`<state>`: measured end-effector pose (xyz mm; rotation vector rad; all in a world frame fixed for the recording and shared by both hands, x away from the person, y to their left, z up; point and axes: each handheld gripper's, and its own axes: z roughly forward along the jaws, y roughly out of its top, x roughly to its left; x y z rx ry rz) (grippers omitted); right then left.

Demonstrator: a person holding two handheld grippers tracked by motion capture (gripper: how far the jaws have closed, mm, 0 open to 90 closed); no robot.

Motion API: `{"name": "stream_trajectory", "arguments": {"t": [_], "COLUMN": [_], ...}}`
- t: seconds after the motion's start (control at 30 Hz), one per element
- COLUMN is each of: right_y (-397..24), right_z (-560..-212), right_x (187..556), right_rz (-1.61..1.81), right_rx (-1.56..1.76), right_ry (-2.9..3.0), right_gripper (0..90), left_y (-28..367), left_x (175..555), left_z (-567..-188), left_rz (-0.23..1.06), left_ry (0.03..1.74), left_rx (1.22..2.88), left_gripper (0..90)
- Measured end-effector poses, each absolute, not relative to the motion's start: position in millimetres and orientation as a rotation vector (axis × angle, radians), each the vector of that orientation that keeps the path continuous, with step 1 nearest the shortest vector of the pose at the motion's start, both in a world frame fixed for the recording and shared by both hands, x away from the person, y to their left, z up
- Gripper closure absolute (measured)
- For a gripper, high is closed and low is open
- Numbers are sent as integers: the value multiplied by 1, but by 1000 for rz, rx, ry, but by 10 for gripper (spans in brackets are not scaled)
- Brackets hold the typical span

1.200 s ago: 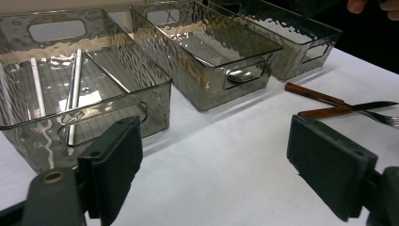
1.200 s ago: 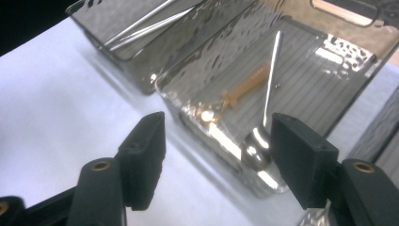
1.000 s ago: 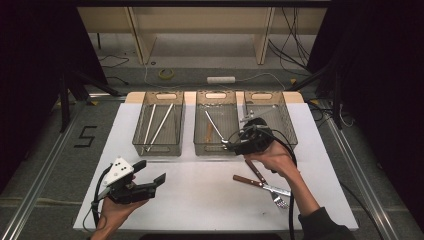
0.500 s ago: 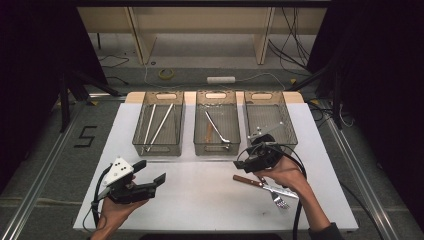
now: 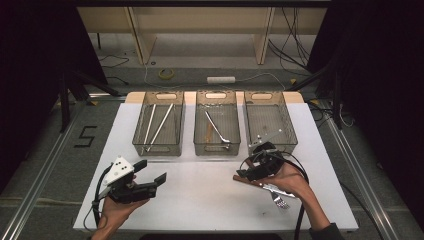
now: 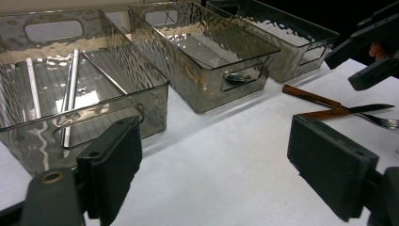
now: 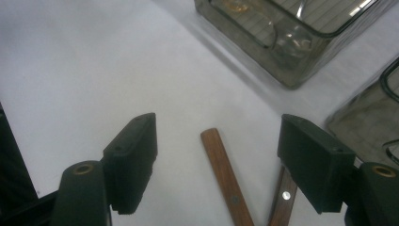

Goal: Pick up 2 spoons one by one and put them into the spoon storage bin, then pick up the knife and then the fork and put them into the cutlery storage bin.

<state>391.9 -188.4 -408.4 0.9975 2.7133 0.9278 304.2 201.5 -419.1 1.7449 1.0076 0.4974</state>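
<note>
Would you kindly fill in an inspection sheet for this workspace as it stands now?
Surface: white table, bare in the middle.
Job's things: two wooden-handled utensils lying loose; three clear bins, the left with two pale sticks, the middle with a spoon.
Clutter: nothing seen.
Grippers: left gripper open, hanging over the table; right gripper open, jaws just widened, astride one wooden handle, not touching.
Cables: a black cable trails from the right gripper.
Surroundings: floor cables, tape roll, dark curtains.
</note>
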Motion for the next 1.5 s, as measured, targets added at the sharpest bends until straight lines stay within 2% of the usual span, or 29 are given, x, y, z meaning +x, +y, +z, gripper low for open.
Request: {"name": "stream_trajectory", "arguments": {"t": [0.67, 1.5], "right_y": [-188, -196], "right_z": [-424, -445], "right_x": [389, 388], "right_rz": [766, 512], "right_rx": [935, 828], "right_ry": [2832, 2901], "right_gripper": [283, 525], "left_y": [203, 200], "left_x": [304, 304], "left_z": [-419, -421], "left_rz": [490, 492], "left_ry": [1010, 1002], "left_rx": [1744, 1763], "left_gripper": [176, 176]}}
